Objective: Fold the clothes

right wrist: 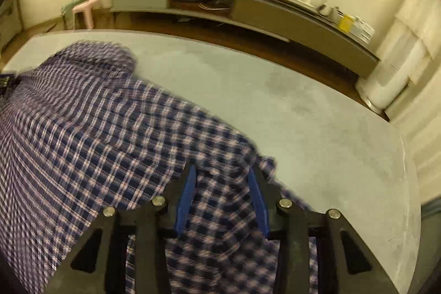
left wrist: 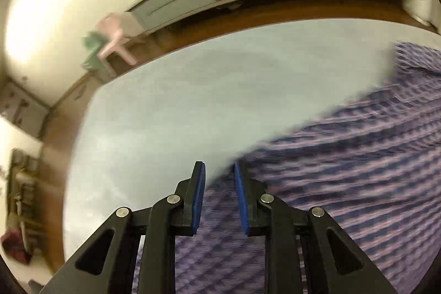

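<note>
A blue-and-white checked shirt (left wrist: 344, 170) lies spread on the pale grey table (left wrist: 179, 101), blurred in the left wrist view. My left gripper (left wrist: 219, 197) hangs over the shirt's near-left edge with a clear gap between its blue pads (left wrist: 199, 197); the cloth lies below them, untouched. In the right wrist view the shirt (right wrist: 96, 128) covers the left half of the table (right wrist: 317, 115). My right gripper (right wrist: 222, 197) sits low over the shirt's right corner, jaws apart. Checked cloth fills the space between its pads (right wrist: 187, 194), and no pinch shows.
Beyond the table's far edge are brown floor and a long low grey sideboard (right wrist: 248, 7) with small items on top. A pink plastic chair (right wrist: 88, 2) stands at its left end. A white appliance (right wrist: 386, 92) stands to the right.
</note>
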Available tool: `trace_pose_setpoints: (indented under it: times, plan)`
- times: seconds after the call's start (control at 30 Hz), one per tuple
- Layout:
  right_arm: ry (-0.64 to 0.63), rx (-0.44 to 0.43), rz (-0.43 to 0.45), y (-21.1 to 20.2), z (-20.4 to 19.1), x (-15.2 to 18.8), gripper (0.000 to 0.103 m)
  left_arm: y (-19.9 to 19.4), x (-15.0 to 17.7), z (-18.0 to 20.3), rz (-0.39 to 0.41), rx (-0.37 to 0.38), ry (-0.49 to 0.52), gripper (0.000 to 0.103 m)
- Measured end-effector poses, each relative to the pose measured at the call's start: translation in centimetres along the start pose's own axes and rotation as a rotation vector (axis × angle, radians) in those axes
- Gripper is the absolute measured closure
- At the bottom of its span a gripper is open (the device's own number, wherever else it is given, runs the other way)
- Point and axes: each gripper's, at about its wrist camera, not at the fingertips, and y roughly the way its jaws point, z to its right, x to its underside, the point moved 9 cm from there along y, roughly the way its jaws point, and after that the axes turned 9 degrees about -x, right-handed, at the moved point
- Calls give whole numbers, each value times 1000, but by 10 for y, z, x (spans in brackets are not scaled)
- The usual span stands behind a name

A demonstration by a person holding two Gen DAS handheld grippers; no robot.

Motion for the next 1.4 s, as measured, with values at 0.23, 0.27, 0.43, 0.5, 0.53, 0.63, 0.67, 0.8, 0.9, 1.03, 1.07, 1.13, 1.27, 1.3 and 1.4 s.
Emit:
trace_pose_setpoints:
  times: [0.23,0.27,0.43,0.5,0.53,0.63,0.67,0.8,0.9,1.03,1.07,1.13,1.27,1.3,1.4]
  plan:
    - [-82,27,-19,12,-6,-6,60,-67,-4,54,133,254,79,81]
    - [-83,-11,3,14,-17,-9,60,-78,-3,69,151,295,111,81]
    - [-113,-107,-21,59,-54,2,55,-47,-8,83,84,175,159,79]
    - [-107,7,-35,87,-38,8,40,-43,-7,62,48,116,112,79]
    - [-102,67,-55,100,-29,11,40,-53,-3,55,64,143,95,79]
    - [-187,158,-60,119,-39,24,40,-103,51,32,103,326,147,79]
    - [-195,73,-62,126,-58,35,40,-116,80,28,72,389,196,79]
    - [-191,-236,-144,165,-128,92,40,-136,199,36,38,400,328,75]
    - [-155,-273,-152,191,-142,124,40,-136,228,19,18,357,300,74]
    - [-119,-269,-203,218,-145,178,40,-128,262,4,15,331,275,73]
    - [-143,-279,-216,222,-151,192,40,-125,269,2,7,339,263,73]
    - [-208,-303,-238,229,-165,225,40,-124,271,10,17,318,292,73]
    - [-211,-293,-240,257,-168,267,39,-122,250,23,32,277,346,73]
    - [-199,-290,-241,268,-164,272,36,-117,245,26,25,287,343,73]
    - [-176,-324,-250,302,-153,284,31,-111,225,28,40,286,297,72]
